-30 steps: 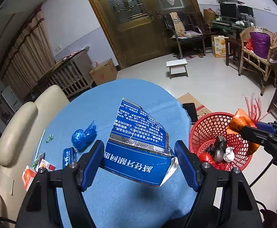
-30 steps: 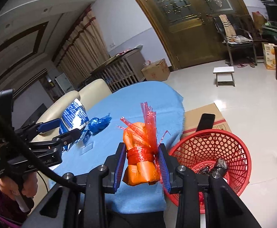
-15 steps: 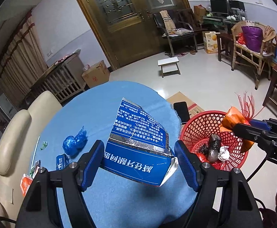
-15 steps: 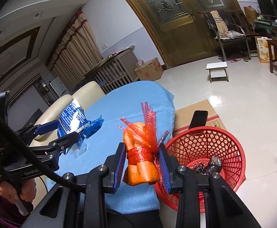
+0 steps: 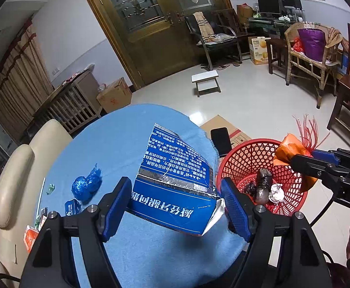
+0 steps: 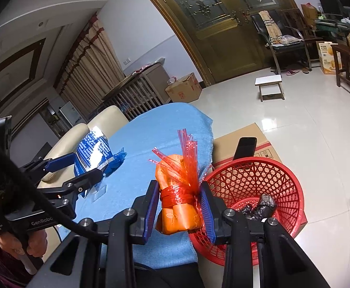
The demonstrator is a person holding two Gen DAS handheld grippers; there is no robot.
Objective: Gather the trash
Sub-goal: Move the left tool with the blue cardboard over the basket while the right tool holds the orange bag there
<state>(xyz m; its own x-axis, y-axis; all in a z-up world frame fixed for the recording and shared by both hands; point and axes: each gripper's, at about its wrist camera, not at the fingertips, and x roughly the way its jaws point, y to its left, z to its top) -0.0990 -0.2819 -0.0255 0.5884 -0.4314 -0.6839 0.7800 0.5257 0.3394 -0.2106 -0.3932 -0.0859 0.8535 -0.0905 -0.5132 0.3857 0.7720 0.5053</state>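
left gripper [image 5: 176, 202] grasps a torn blue carton [image 5: 175, 175] with white chinese print, foil edge showing, held above the blue table [image 5: 117, 144]. its body reads "genrobo". right gripper [image 6: 178, 207] is clenched on an orange bundle [image 6: 178, 201] tied with red strips, just left of the red basket [image 6: 254, 182].

A small white stool [image 5: 206, 79] stands on the pale tiled floor at twelve o'clock, before the glazed wooden double door [image 5: 151, 24]. At one o'clock a black armchair [image 5: 213, 38] holds a striped cloth; at two o'clock a wicker chair [image 5: 314, 55] carries a purple bag [image 5: 312, 44]. A cardboard box [image 5: 114, 94] sits at eleven o'clock beside a slatted wooden crib [image 5: 71, 105]
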